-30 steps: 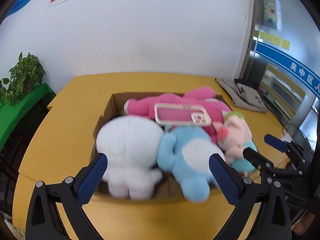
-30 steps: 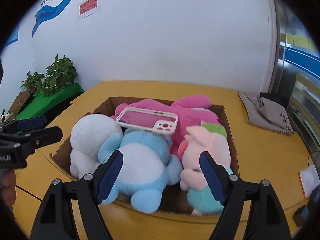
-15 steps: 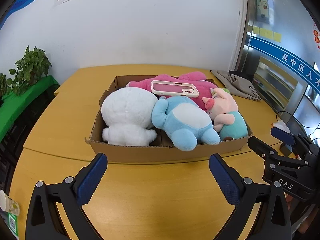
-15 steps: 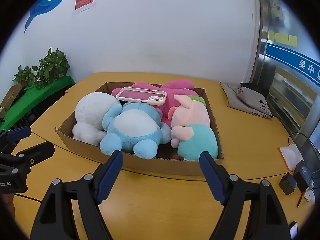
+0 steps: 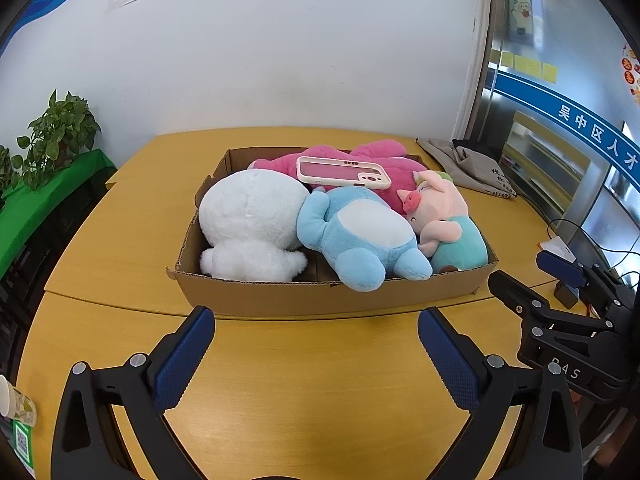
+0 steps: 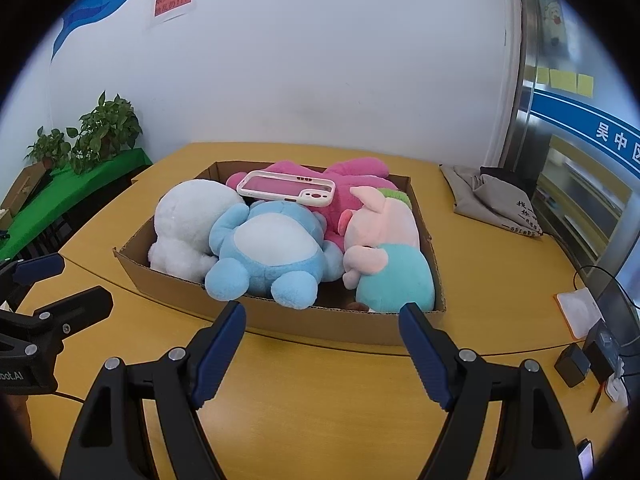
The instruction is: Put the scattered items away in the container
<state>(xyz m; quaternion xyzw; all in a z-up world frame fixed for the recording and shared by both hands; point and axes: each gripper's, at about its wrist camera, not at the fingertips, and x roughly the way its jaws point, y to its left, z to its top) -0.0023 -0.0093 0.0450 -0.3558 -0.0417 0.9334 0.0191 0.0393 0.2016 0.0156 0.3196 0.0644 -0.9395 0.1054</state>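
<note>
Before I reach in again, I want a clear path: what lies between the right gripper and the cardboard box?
Only bare yellow tabletop lies between the right gripper and the cardboard box, as the right wrist view shows.

four plush toys (image 5: 356, 236), one phone case (image 5: 343, 171), one box (image 5: 328, 300)

The box (image 5: 328, 300) at the centre of the frame is plain brown corrugated cardboard, matt, with rough cut edges. The white toy (image 5: 248, 224), blue toy (image 5: 360, 236), pink toy (image 5: 372, 152) and pig toy (image 5: 444, 212) in it are fuzzy plush cloth. The phone case (image 5: 344, 172) on top looks like smooth, slightly glossy plastic. The table (image 5: 304, 380) has a smooth yellow wood-look top with a soft sheen. At right lies a grey cloth bag (image 5: 468, 164), matt and creased. The gripper fingers (image 5: 182, 364) are matt black plastic with textured blue pads.
</note>
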